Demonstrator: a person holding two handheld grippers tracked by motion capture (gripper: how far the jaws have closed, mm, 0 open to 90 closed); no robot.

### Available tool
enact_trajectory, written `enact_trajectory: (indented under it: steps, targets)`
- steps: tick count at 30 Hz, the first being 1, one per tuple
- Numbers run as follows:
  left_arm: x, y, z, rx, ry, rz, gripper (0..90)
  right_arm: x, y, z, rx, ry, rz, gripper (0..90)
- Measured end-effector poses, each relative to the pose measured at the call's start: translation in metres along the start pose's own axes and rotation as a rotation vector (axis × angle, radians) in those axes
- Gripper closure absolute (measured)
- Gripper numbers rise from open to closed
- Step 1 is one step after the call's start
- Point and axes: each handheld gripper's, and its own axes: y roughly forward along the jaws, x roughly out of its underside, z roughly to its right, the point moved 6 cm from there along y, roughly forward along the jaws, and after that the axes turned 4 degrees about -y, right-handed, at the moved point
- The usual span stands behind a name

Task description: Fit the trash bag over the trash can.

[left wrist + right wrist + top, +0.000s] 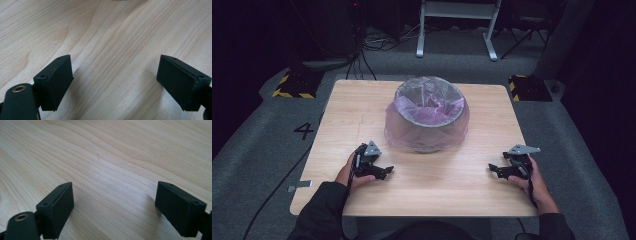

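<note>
Both grippers rest low on the pale wooden counter (pixel 362 100), jaws spread wide with nothing between them. In the left gripper view the left gripper (pixel 113 82) frames bare wood grain between its two black pads, and the right gripper (pixel 113 206) looks the same in its own view. From the high view, the left gripper (pixel 379 171) and the right gripper (pixel 499 171) sit near the counter's front edge, well apart, each tipped inward toward the middle, which looks like a ready stance for approaching from both sides.

Between them and farther back stands the round grey wire-mesh waste bin (pixel 427 97), lined with a translucent purple plastic bag (pixel 422 130). That bag's top is turned out over the rim and hangs loosely down the outside, probably so the liner stays put. Neither gripper touches it; the work on the bag appears not yet begun
</note>
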Motion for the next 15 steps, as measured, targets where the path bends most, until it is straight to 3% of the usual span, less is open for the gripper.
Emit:
enact_trajectory:
  steps: [15]
  targets:
    - [-0.0006,0.0005,-0.0004,0.001,0.003,-0.002,13.1,0.0,0.0001,0.0,0.0,0.0,0.001,15.3]
